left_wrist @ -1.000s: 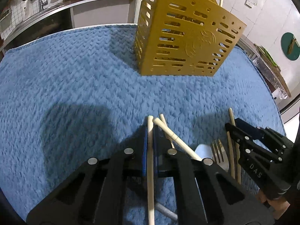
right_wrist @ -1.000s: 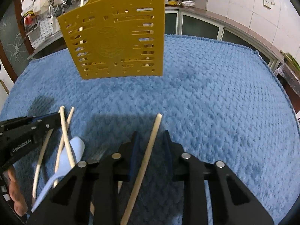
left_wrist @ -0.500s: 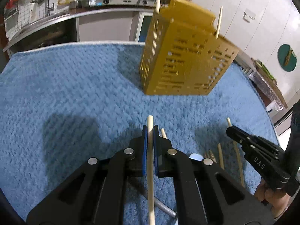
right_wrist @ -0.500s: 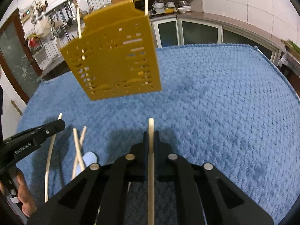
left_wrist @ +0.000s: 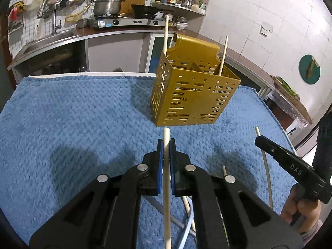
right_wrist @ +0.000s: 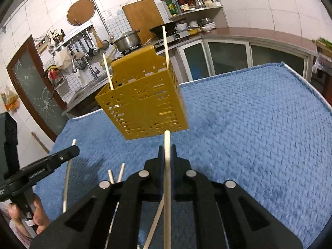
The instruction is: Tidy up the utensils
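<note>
My left gripper [left_wrist: 165,145] is shut on a pale wooden chopstick [left_wrist: 166,186], lifted above the blue towel [left_wrist: 72,124]. My right gripper [right_wrist: 167,148] is shut on another chopstick [right_wrist: 167,186], also lifted; it shows at the right of the left wrist view [left_wrist: 290,166]. The gold perforated utensil holder [left_wrist: 193,97] stands upright ahead of both grippers with two chopsticks [left_wrist: 223,56] standing in it; it also shows in the right wrist view [right_wrist: 145,108]. More chopsticks [right_wrist: 116,174] and a metal handle [left_wrist: 166,213] lie on the towel below the grippers.
A kitchen counter with a stove and a pot [left_wrist: 106,6] runs behind the table. A sink [left_wrist: 47,41] is at the back left. The towel's far edge [right_wrist: 282,64] drops off toward cabinets.
Both grippers have risen from the towel with their chopsticks. The right gripper closed on its chopstick. The holder now looks smaller and farther below.
</note>
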Demonstrator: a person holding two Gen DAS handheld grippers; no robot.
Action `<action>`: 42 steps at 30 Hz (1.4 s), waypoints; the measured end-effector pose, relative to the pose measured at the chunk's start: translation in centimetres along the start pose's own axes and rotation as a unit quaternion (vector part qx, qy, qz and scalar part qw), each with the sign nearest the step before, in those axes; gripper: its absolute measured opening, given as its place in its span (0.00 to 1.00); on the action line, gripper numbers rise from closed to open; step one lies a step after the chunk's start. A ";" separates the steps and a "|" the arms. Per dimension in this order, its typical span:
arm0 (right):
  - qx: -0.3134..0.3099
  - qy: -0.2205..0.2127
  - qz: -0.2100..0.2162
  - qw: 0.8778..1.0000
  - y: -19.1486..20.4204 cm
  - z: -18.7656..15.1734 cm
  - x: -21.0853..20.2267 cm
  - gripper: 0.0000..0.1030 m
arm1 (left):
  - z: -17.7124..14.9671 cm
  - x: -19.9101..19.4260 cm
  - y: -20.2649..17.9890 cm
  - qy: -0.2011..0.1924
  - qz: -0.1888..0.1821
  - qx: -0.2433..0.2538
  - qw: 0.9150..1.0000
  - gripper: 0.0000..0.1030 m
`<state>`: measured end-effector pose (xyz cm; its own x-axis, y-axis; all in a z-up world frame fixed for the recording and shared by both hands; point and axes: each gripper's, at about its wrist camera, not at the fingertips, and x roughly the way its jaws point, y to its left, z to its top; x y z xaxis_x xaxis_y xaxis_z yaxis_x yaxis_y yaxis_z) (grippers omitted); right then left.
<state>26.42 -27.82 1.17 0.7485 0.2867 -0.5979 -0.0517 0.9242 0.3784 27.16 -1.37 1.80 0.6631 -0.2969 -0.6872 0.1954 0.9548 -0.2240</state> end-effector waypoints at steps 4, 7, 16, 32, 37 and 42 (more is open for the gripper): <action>-0.007 -0.003 0.014 1.000 0.3 0.3 -0.9 0.06 | 0.2 -0.2 -0.1 0.005 -0.010 -0.001 1.000 0.04; -0.020 -0.012 0.014 1.000 0.9 0.4 -1.6 0.06 | 0.5 -0.8 -0.5 -0.001 -0.010 0.007 1.000 0.04; -0.040 -0.042 0.038 0.998 2.2 2.2 -3.3 0.06 | 2.5 -3.7 -1.6 -0.043 -0.015 0.020 0.999 0.04; -0.037 -0.032 0.040 0.998 2.3 6.4 -2.5 0.06 | 7.1 -4.5 -3.3 -0.066 -0.022 0.039 0.997 0.04; -0.036 -0.086 0.058 0.994 2.3 8.7 -3.6 0.06 | 9.2 -5.0 -3.8 -0.092 -0.032 0.037 0.995 0.04; -0.028 -0.100 0.061 0.993 2.1 10.5 -3.4 0.06 | 11.9 -5.2 -4.4 -0.117 -0.039 0.038 0.992 0.04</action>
<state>30.71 -29.52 11.38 0.8503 0.3473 -0.3954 -0.1832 0.8997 0.3962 31.48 -3.85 14.59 0.7923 -0.3662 -0.4880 0.3006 0.9303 -0.2100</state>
